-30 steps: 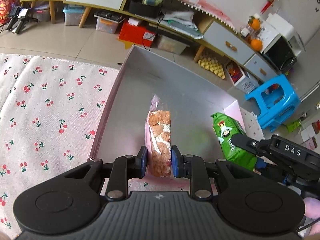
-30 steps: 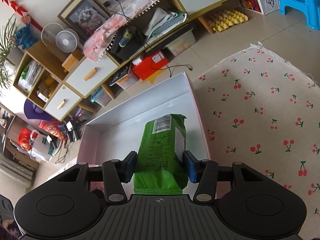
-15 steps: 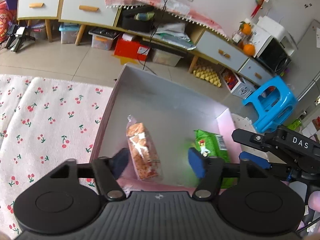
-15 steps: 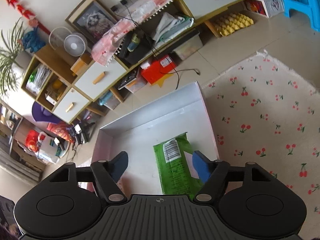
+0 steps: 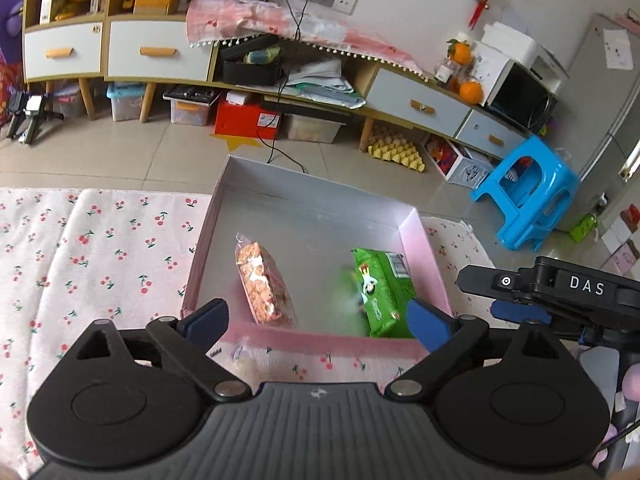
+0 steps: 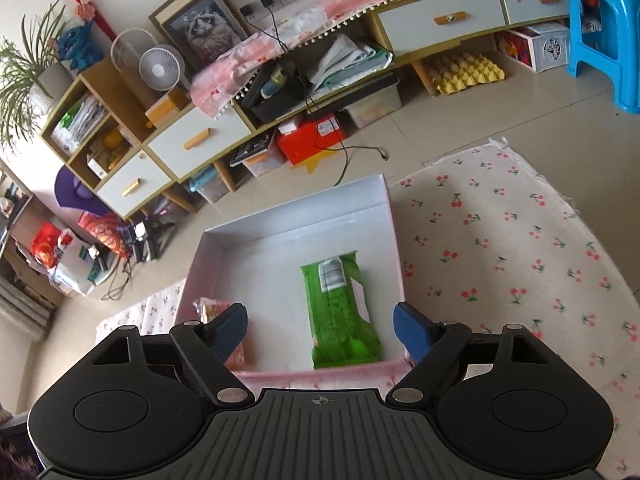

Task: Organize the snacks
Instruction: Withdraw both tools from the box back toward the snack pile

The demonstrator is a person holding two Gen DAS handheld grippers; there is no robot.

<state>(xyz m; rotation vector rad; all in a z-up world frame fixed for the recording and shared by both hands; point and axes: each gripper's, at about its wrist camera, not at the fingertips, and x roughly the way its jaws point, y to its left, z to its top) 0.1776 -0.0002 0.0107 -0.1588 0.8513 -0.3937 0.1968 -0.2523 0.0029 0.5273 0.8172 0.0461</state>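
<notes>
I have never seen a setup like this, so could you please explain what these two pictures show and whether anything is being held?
There is no robot here: a person holds a two-finger claw in each hand, and a fisheye camera on each looks forward along its fingers. One picture looks out over the left claw, the other over the right claw. Both look down on a shallow pink box on a cherry-print cloth. Inside the box lie a clear biscuit packet and a green snack bag, side by side. Nothing is held: both claws' jaws are opening, with no pad touching either packet.
</notes>
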